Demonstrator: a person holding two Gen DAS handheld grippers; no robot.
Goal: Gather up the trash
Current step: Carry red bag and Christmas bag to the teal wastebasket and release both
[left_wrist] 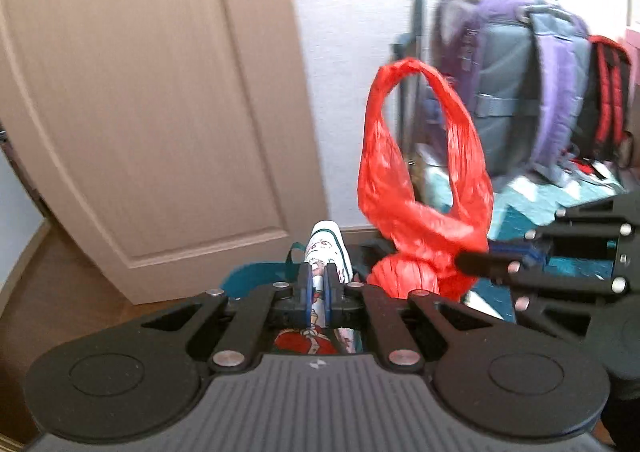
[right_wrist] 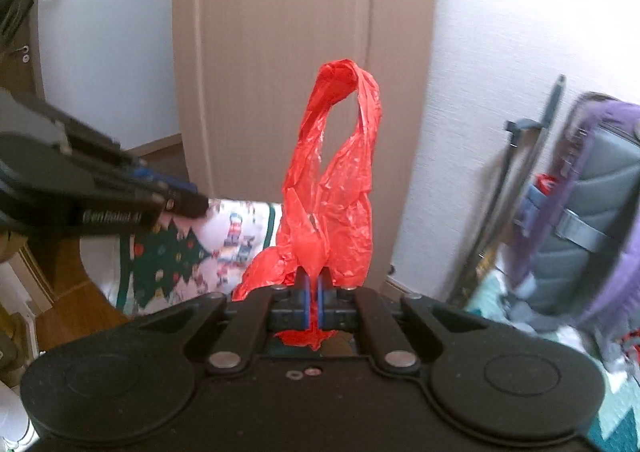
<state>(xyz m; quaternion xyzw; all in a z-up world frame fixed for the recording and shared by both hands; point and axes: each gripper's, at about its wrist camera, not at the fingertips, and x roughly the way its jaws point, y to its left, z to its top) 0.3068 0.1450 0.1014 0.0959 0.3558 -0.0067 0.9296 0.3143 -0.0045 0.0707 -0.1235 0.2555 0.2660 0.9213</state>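
Two grippers are each clamped on something. On the left, the left gripper (left_wrist: pixel 316 292) pinches a printed bag (left_wrist: pixel 324 248) of white patterned material, raised before the brown door (left_wrist: pixel 140 91), probably to hold it ready for trash. To the right, the right gripper (right_wrist: pixel 314 292) is closed tight on a red plastic bag (right_wrist: pixel 332 179), its handle loop standing upward, near the purple backpack (left_wrist: pixel 520 83) against the wall.
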